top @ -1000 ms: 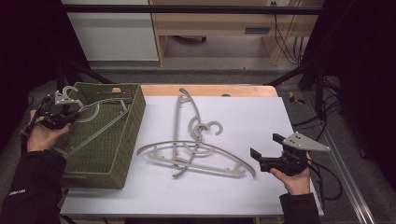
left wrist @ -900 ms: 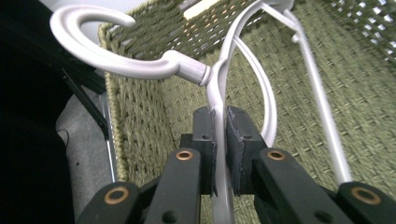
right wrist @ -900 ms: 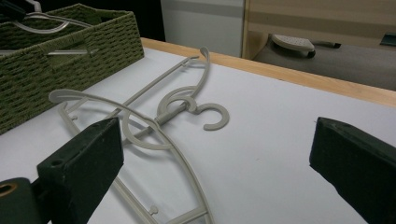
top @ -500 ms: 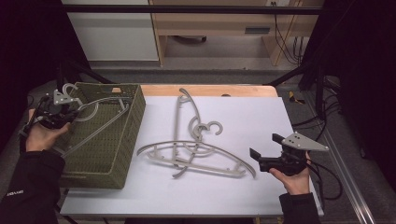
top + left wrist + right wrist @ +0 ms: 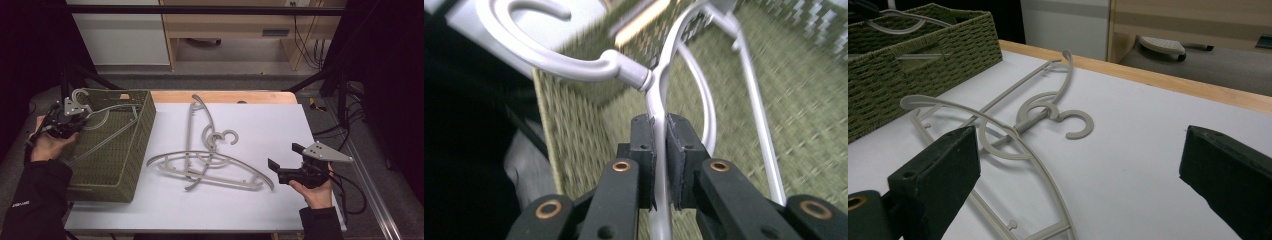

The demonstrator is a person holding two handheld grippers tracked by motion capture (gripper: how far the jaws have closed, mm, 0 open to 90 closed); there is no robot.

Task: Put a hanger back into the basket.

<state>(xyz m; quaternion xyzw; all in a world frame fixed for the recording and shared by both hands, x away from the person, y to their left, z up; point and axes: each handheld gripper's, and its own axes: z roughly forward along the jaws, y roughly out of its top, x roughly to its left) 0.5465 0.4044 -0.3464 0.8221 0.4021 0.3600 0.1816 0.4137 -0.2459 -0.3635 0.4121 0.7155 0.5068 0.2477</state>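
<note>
A grey plastic hanger [image 5: 107, 131] lies slanted in the green woven basket [image 5: 135, 150] at the table's left. My left gripper [image 5: 79, 119] is shut on it at the basket's far left corner. In the left gripper view the pads [image 5: 644, 145] pinch the hanger [image 5: 659, 90] just below its hook. Two more grey hangers lie crossed on the white table: one [image 5: 210, 169] across the front, one [image 5: 191, 127] running away from me. My right gripper [image 5: 285, 156] stands open beside the front hanger's right end, with nothing between its pads [image 5: 943, 170] over the table.
The basket [image 5: 923, 60] takes up the table's left third. A wooden strip [image 5: 225, 96] edges the table's far side. Bare white surface [image 5: 270, 125] spreads to the right of the hangers. Cables [image 5: 350, 190] trail off the right side.
</note>
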